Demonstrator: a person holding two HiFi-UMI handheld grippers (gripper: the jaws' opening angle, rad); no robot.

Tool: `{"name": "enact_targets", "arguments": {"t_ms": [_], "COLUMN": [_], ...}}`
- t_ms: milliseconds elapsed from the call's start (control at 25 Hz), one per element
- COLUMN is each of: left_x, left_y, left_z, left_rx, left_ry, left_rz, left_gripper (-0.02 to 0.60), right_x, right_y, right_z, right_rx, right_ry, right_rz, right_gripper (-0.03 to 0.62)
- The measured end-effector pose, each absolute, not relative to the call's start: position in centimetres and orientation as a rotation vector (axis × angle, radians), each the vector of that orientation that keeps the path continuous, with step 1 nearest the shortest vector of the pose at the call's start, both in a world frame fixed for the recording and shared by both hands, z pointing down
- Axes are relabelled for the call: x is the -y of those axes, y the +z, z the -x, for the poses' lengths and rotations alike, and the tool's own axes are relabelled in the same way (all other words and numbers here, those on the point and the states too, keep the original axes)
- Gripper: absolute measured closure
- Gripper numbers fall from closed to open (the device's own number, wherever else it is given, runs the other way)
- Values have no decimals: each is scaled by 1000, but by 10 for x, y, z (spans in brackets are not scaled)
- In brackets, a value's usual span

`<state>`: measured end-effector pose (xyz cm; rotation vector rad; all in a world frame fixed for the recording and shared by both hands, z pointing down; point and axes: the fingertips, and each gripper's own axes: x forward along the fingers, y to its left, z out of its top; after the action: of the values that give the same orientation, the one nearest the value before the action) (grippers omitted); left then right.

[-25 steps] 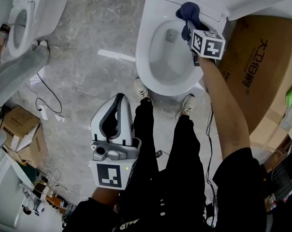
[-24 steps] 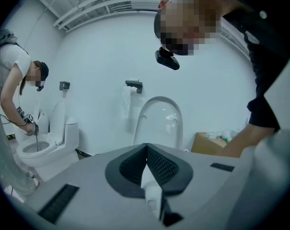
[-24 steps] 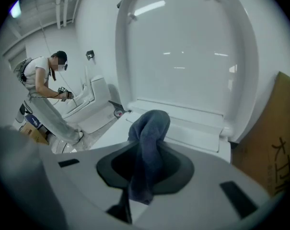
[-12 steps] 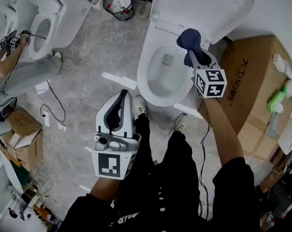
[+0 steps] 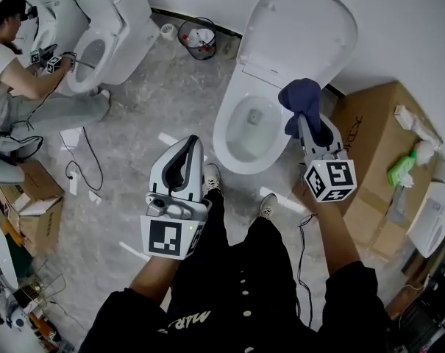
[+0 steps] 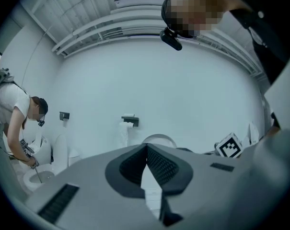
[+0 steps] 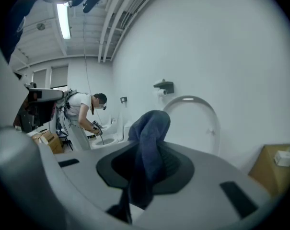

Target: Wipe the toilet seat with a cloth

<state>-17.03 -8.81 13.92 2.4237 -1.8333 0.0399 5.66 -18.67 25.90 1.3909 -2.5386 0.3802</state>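
Note:
The white toilet stands with its lid [image 5: 304, 28] raised, and its seat [image 5: 222, 134] rings the bowl. My right gripper [image 5: 301, 118] is shut on a dark blue cloth [image 5: 301, 98] and holds it in the air over the seat's right side, clear of the rim. In the right gripper view the cloth [image 7: 152, 128] hangs down between the jaws, with the lid [image 7: 195, 114] behind it. My left gripper [image 5: 190, 144] hovers over the floor to the left of the bowl. It is shut with nothing in it, and in the left gripper view its tips [image 6: 146, 148] meet.
A big cardboard box [image 5: 376, 142] stands right of the toilet, with a green spray bottle [image 5: 401, 169] on it. At far left a person [image 5: 16, 72] works on a second toilet [image 5: 97, 28]. A waste bin [image 5: 200, 39] stands by the wall. Cables and small boxes [image 5: 31, 208] lie on the floor at left.
My right gripper has lifted the cloth off the seat's back right rim and drawn it back to the right. The head view has pulled up and away. The left gripper has hardly moved.

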Motion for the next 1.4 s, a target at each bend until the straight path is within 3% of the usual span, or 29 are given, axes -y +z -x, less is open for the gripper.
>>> {"name": "enact_targets", "arguments": {"t_ms": [640,1400], "left_x": [45,9], "left_y": [44,-21], "left_z": [177,172], "left_rx": [1965,2077], "left_ry": [-32,-102], "left_rz": [-2464,-2515], "left_gripper": [572,571], "right_x": [100,48], "right_y": [88,-4], "right_z": [-97,-159], "right_rx": [2692,2756], "right_ry": [174,-39], "right_rz": [-1571,-1814], "right_gripper": [517,517]}}
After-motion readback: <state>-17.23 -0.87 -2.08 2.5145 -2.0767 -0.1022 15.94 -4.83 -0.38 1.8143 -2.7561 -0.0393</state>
